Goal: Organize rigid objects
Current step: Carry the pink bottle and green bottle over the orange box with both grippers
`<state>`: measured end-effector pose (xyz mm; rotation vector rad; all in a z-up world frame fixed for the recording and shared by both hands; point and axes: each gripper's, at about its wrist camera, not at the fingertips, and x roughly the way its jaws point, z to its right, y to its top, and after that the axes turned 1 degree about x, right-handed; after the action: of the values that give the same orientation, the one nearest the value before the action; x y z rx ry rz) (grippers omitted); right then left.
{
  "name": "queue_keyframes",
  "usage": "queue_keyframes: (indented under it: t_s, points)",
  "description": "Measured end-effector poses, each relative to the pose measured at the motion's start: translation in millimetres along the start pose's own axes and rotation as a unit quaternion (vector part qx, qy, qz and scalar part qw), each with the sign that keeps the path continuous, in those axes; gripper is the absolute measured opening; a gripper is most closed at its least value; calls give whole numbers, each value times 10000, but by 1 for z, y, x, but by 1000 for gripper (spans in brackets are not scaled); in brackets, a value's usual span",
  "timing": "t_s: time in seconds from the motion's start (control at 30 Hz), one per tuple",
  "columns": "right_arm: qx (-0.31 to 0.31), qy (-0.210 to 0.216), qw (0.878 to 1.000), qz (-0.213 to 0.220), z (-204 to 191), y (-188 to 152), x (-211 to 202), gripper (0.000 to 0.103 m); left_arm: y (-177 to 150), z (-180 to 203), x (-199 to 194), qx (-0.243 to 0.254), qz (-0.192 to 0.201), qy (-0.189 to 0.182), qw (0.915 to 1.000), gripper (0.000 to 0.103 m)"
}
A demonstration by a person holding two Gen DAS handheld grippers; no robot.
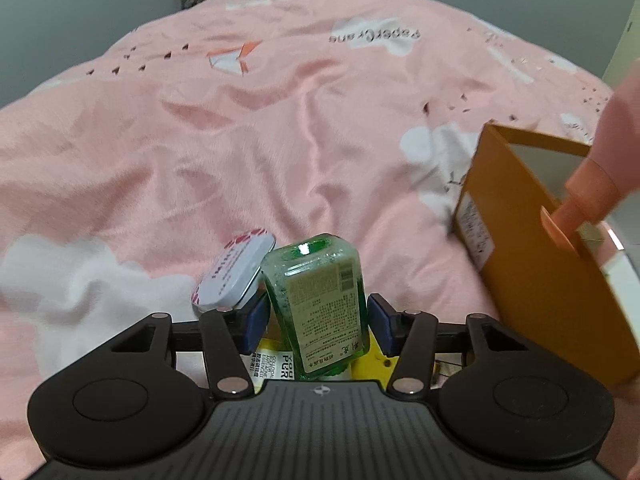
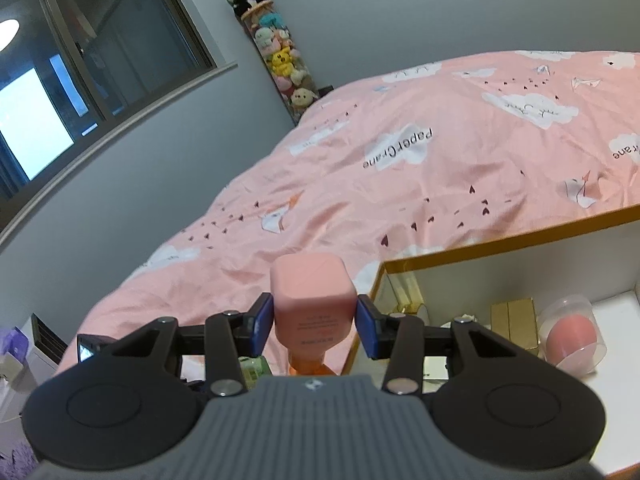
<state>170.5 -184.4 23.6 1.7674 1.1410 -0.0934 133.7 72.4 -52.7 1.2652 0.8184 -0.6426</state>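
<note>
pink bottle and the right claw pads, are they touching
Touching. The right wrist view shows the pink bottle squeezed between both blue pads of the right claw, with no gap on either side.

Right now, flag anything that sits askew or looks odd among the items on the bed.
The white oval tin with red print is tipped up on edge, leaning against the green clear bottle between the left gripper's jaws. The bottle itself tilts. The orange cardboard box also stands tilted on the pink quilt.

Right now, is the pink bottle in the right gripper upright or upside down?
Upside down. In the right wrist view the pink bottle shows its flat base on top, its orange cap pointing down, label text inverted.
</note>
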Motion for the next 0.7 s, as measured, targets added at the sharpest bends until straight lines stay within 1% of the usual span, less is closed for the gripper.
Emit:
queue_keyframes:
  t_s: [0.13, 0.23, 0.33, 0.4, 0.53, 0.6, 0.7]
  points:
    - [17, 41, 10000, 77, -2, 3, -13, 44, 1, 1, -17, -10, 198, -102, 9998, 59]
    - [-139, -263, 9992, 278, -4, 7, -27, 44, 3, 2, -31, -27, 369, -227, 9991, 59]
    - [-133, -379, 9983, 411, 1, 13, -41, 44, 8, 7, -48, -8, 555, -366, 9978, 58]
    - [-184, -531, 9974, 448, 5, 17, -50, 44, 14, 11, -63, 9, 736, -551, 9958, 58]
    - [-205, -907, 9947, 428, 21, 20, -63, 44, 28, 28, -91, 170, 1052, -945, 9898, 58]
    - [-80, -1000, 9944, 341, 34, 22, -68, 43, 38, 41, -105, 349, 1205, -1206, 9847, 58]
    - [50, -1155, 9930, 232, 54, 24, -75, 43, 50, 65, -118, 646, 1325, -1599, 9761, 58]
